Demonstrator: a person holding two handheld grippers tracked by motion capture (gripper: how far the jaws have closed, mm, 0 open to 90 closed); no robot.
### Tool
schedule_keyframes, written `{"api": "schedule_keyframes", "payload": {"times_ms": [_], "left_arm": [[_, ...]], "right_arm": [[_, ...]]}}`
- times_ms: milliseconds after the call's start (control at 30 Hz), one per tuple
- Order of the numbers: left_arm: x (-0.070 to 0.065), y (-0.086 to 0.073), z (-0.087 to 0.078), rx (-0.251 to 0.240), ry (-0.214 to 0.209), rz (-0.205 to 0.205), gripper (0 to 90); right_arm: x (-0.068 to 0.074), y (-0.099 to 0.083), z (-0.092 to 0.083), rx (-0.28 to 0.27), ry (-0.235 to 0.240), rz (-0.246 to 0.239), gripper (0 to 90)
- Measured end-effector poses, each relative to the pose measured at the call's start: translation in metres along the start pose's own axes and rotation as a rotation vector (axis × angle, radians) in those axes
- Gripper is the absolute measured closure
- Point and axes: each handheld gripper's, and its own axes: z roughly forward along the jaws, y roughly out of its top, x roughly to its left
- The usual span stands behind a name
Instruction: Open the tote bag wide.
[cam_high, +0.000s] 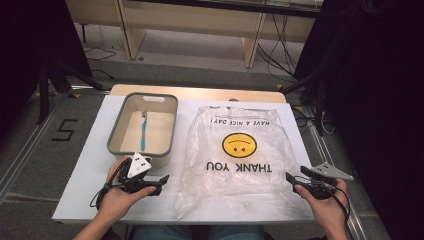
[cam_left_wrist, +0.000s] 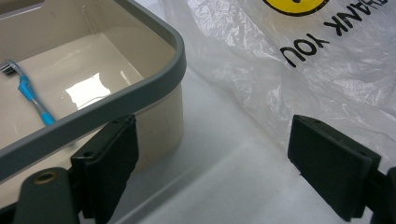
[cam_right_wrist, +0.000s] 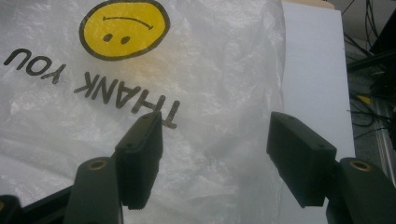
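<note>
- The left gripper (cam_high: 161, 181) sits at the near left of the table (cam_high: 80, 175), jaws spread wide and empty, pointing right toward the bag's near-left edge; in the left gripper view bare table lies between its jaws.
- The right gripper (cam_high: 291, 179) sits at the near right, jaws apart and gripping nothing, aimed left at the bag's near-right edge.
- The plastic bag (cam_high: 240, 165) lies flat between the two grippers, its long axis running near to far, its print upside down from the person's side; each gripper is just beside its own edge.
- Left of the bag, the grey-rimmed bin (cam_high: 115, 135) holds a blue toothbrush (cam_high: 144, 131), lying near to far; the left gripper is nearer it.
- Judged, the open strip between bin and bag is narrow.
</note>
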Motion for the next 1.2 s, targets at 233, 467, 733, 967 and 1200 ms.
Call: {"api": "schedule_keyframes", "payload": {"times_ms": [233, 467, 733, 967, 1200], "left_arm": [[0.001, 0.000, 0.000, 0.010, 0.002, 0.004, 16.1], [-0.007, 0.003, 0.000, 0.022, -0.006, 0.025, 17.5], [-0.036, 0.011, 0.006, 0.057, -0.131, 0.036, 22.9], [-0.062, 0.012, 0.017, 0.144, -0.251, 0.102, 23.7], [-0.081, 0.007, 0.032, 0.275, -0.285, 0.189, 34.0]], "right_arm": [[0.000, 0.000, 0.001, 0.010, 0.000, 0.002, 37.1], [-0.003, 0.002, 0.002, 0.020, -0.016, 0.003, 37.2], [-0.009, 0.004, 0.002, 0.059, -0.071, 0.019, 38.2], [-0.011, 0.000, 0.005, 0.140, -0.089, 0.026, 40.3], [-0.013, -0.003, 0.008, 0.204, -0.077, 0.053, 50.2]]}}
